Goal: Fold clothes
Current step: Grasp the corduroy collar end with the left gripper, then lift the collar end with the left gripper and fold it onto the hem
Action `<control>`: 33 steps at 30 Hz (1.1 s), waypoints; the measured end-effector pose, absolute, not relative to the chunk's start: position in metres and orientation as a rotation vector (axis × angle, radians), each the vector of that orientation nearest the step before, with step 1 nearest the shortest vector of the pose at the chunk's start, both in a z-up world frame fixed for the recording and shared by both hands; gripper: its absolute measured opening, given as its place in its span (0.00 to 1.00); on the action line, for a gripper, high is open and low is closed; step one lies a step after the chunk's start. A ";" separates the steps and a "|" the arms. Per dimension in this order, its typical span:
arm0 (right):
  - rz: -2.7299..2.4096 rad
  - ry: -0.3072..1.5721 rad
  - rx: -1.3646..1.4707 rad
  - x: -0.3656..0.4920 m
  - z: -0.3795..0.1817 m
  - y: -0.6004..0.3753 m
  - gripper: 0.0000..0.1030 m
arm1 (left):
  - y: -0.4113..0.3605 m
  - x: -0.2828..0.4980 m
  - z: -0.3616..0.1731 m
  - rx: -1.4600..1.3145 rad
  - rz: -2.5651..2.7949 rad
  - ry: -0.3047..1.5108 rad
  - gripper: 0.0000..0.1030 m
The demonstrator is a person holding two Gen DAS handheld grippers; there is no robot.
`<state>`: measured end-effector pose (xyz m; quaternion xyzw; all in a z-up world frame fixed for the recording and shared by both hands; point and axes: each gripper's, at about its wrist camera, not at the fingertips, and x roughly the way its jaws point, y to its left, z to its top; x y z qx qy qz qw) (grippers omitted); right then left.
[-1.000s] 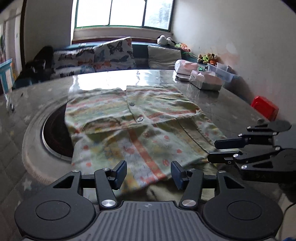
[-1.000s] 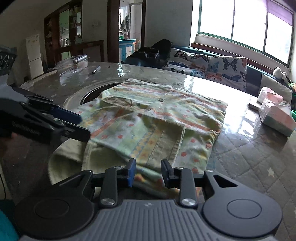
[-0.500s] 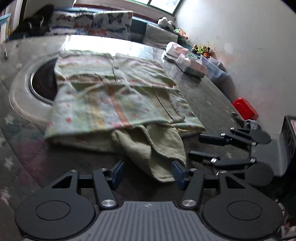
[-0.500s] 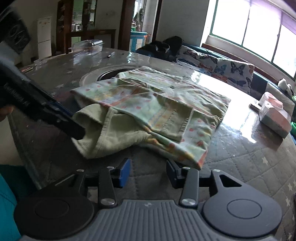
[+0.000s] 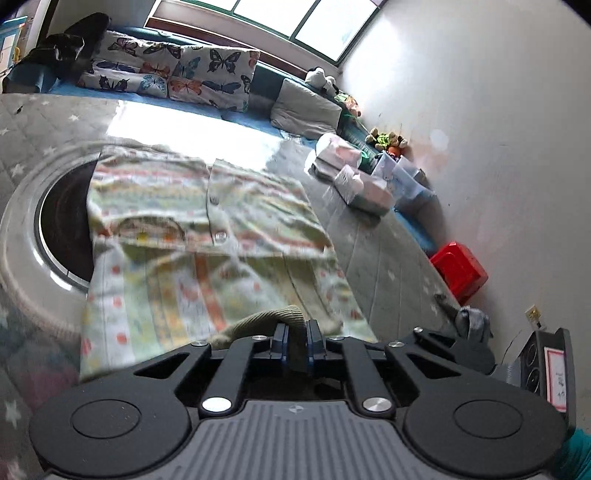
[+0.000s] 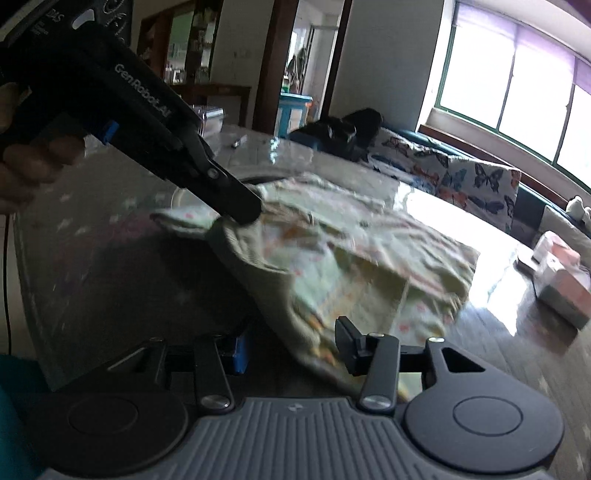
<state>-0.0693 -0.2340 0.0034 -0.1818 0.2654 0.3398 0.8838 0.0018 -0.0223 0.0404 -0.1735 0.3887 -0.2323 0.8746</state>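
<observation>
Living-room stuff in the back: butterfly cushions (image 5: 207,74) lined up under a bright window (image 5: 321,22). Grey quilted counter (image 5: 388,266) with little stars, shiny where the light hits.

Left wrist view first, going left to right. Dark round inset (image 5: 59,229) sunk into the counter, partly covered by the patterned garment (image 5: 207,206). Pastel stripes and dots on it, lying mostly flat, buttons (image 5: 220,236) facing up. Then a couple of tissue packs (image 5: 365,188) toward the far side, well apart from the cloth, and a red box (image 5: 458,269) down by the wall. Bottom centre, left tool (image 5: 295,328) closing, pads pinched on the olive ribbed edge (image 5: 266,317) at the near end of the garment, that bit raised off the counter.

Over to the right wrist view, same order. Far left, a hand (image 6: 26,162) wrapped round the left tool's handle, tool slanting down to the right, tip buried in a bunched corner of the cloth. Middle: garment draped from that raised corner down to the counter, olive side showing on the near fold, all pretty blurry. Bottom centre, right tool (image 6: 293,343) with fingers apart and opening, near hem of the garment lying between them, pads not pressing on it. Off to the right, the tissue packs again, clear of the cloth.
</observation>
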 end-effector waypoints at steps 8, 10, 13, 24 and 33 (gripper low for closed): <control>0.749 0.620 -0.218 -0.030 0.016 -0.230 0.15 | 0.003 -0.006 0.041 -0.296 -0.477 0.763 0.34; 0.748 0.631 -0.186 -0.025 0.021 -0.232 0.12 | 0.011 -0.019 0.040 -0.237 -0.440 0.726 0.55; 0.744 0.633 -0.157 -0.018 0.027 -0.233 0.11 | 0.018 -0.035 0.035 -0.128 -0.395 0.682 0.58; 0.723 0.619 -0.146 -0.019 0.032 -0.228 0.06 | -0.002 -0.037 0.004 0.290 -0.380 0.546 0.50; 0.720 0.583 -0.125 -0.037 0.039 -0.233 0.04 | 0.005 -0.038 0.002 0.261 -0.432 0.529 0.06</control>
